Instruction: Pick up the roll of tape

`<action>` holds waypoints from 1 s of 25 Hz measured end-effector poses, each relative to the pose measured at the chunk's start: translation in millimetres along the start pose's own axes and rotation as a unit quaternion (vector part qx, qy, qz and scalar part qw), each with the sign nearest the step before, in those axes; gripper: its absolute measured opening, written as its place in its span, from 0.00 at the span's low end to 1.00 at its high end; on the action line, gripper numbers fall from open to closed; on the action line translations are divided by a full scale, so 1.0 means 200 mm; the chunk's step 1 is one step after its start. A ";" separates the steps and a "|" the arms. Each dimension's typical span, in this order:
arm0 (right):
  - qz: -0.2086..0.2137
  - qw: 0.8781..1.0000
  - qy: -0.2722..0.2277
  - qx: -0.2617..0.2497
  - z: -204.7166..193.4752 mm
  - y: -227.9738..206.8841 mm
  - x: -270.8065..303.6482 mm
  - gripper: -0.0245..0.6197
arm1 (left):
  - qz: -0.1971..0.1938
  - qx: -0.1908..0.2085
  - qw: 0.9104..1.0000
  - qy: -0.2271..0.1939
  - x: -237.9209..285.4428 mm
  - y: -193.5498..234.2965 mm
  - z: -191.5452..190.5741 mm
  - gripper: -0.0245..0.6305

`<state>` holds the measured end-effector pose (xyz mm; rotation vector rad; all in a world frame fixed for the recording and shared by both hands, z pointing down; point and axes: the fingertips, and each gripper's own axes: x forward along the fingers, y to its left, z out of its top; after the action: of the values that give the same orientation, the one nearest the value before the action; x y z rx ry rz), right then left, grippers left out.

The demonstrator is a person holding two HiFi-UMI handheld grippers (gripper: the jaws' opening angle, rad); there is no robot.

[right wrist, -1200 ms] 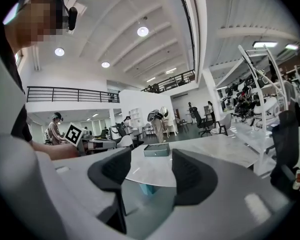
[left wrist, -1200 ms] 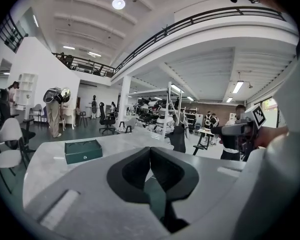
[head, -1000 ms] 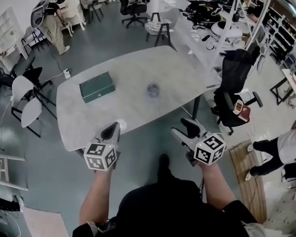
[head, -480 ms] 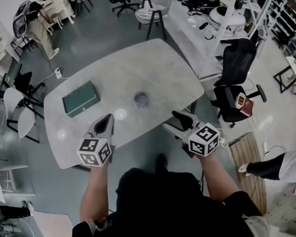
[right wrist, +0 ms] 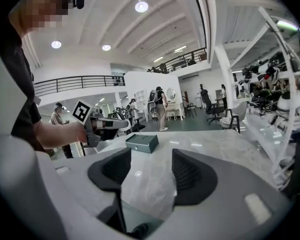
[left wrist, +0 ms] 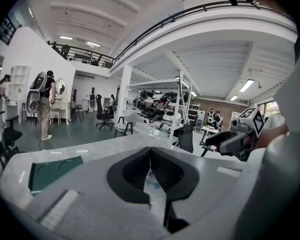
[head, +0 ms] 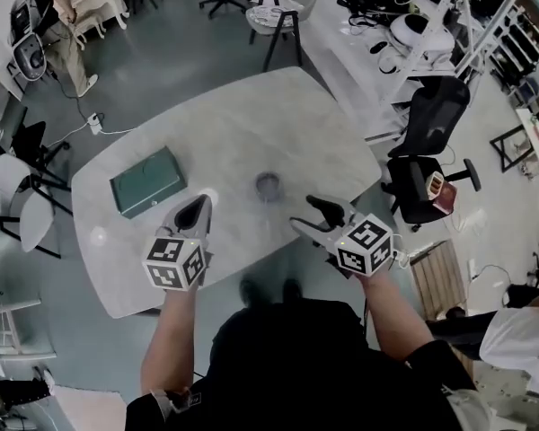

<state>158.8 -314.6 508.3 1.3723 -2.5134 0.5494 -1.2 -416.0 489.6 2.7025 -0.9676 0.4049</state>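
We log: left gripper [head: 196, 211] jaws together; right gripper [head: 307, 214] jaws apart, empty. Clear tape roll [head: 268, 184] near grey table's [head: 296, 124] front edge; flat green box [head: 146, 180] by left edge.

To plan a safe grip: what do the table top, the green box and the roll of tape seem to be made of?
The table top looks like polished pale grey stone or laminate: lamps reflect on it. The green box looks matt, perhaps card or painted metal; unclear. The roll of tape looks like clear glossy plastic: the table seems to show through.
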 end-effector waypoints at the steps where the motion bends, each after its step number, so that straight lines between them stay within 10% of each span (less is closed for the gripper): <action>1: -0.001 1.000 0.006 -0.002 -0.01 0.01 0.05 0.42 | -0.001 -0.003 1.000 -0.001 0.00 0.04 -0.01 0.06; 14: 0.020 0.994 0.093 -0.045 -0.12 -0.05 0.42 0.42 | -0.005 -0.027 0.999 0.020 0.11 0.25 -0.15 0.06; 25: 0.108 0.959 0.226 -0.129 -0.41 -0.28 0.82 0.42 | 0.034 -0.064 0.996 0.052 0.26 0.31 -0.28 0.06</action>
<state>120.1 -432.3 655.3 0.7782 -2.2651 0.4876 -13.5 -474.9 567.0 2.5143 -1.0211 0.4733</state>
